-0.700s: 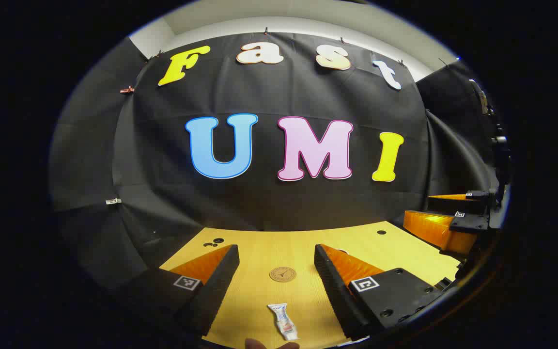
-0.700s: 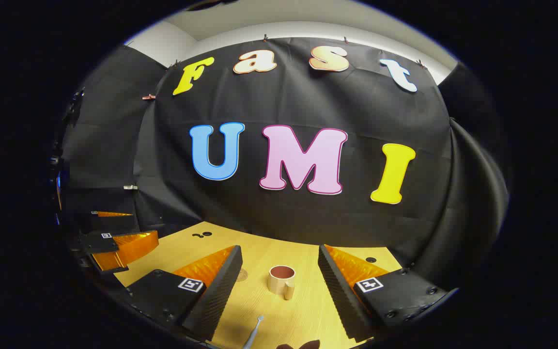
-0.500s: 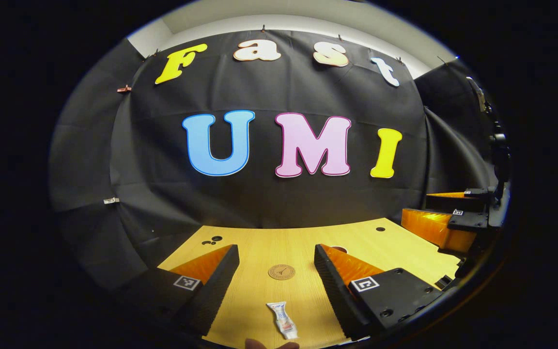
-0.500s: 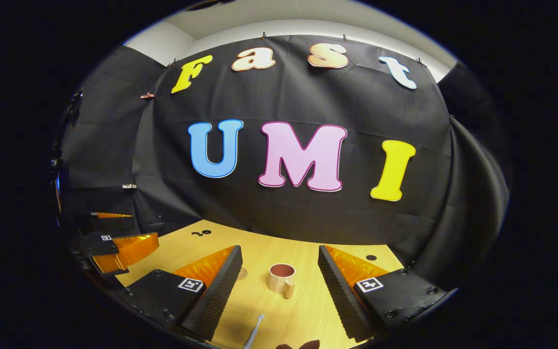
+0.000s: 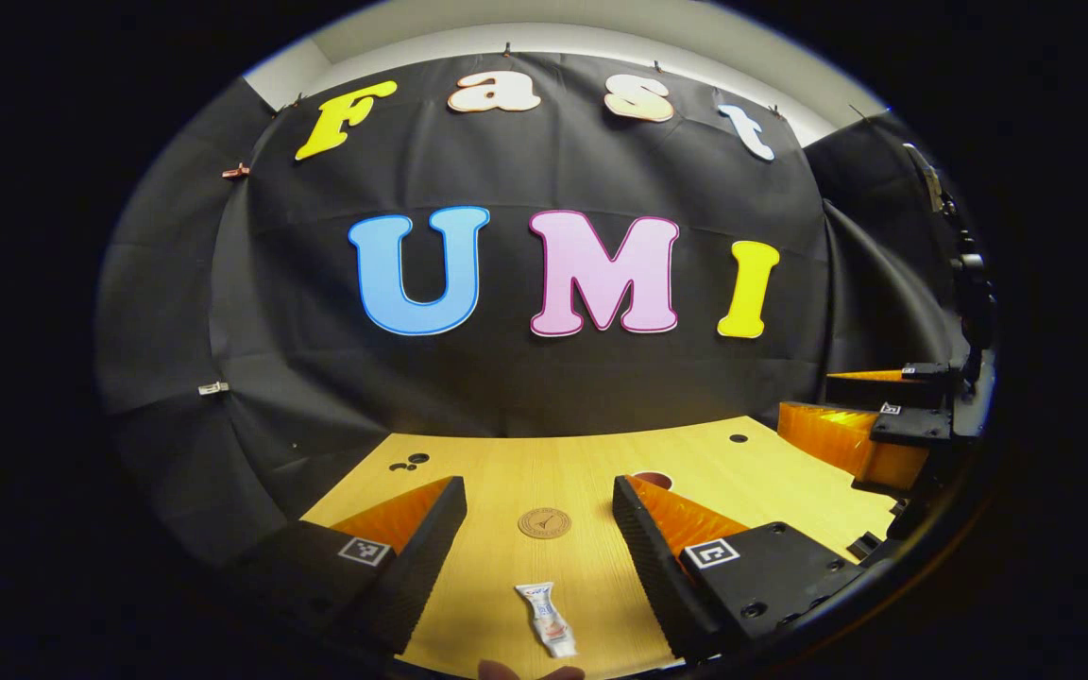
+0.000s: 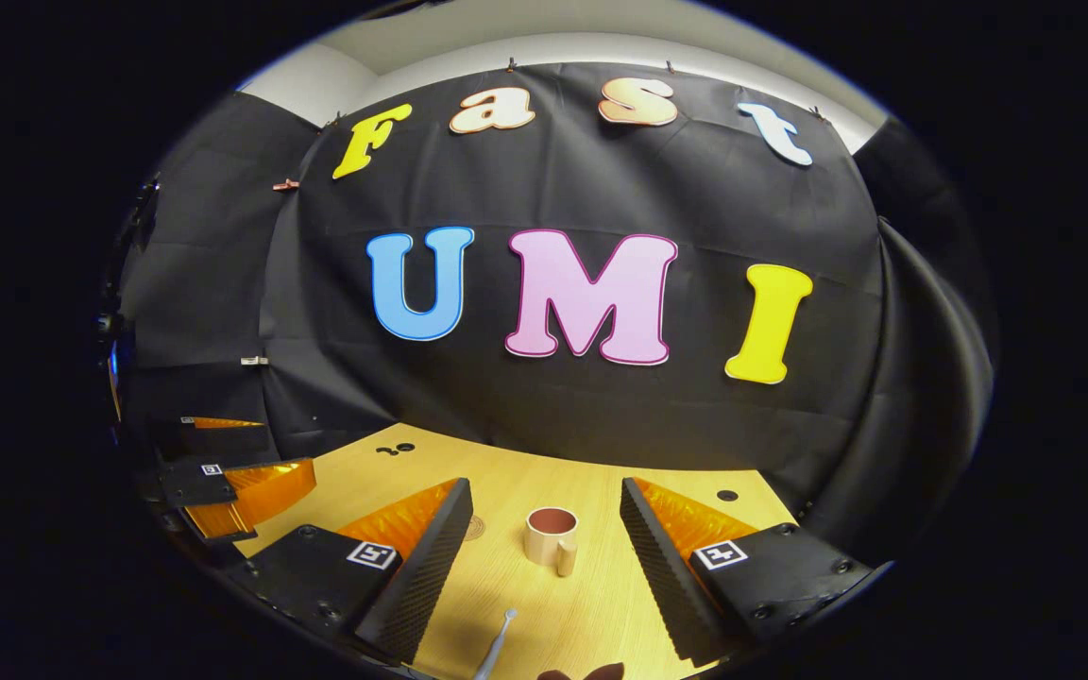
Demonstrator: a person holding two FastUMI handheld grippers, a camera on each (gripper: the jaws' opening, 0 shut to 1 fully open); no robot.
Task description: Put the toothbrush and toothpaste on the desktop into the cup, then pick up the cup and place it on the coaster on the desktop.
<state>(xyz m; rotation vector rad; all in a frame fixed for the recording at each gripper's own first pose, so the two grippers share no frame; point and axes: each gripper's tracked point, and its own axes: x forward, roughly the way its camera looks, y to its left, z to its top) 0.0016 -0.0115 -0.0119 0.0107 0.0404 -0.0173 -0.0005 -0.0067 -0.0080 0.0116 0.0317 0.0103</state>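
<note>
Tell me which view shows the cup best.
The right gripper view. There the cup stands whole and upright on the desk, between the open right claw's fingers, handle facing the camera. In the left gripper view only a bit of its rim peeks out behind the left claw's finger.

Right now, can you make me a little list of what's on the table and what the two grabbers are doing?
table: wooden desktop
toothpaste: small tube lying flat, ahead of the left gripper
coaster: round disc, nothing on it, beyond the toothpaste
cup: tan mug standing upright, nothing sticking out of it, ahead of the right gripper
toothbrush: lying on the table, nearer than the cup
left gripper: open, holding nothing
right gripper: open, holding nothing
task so far: nothing in the cup yet
</note>
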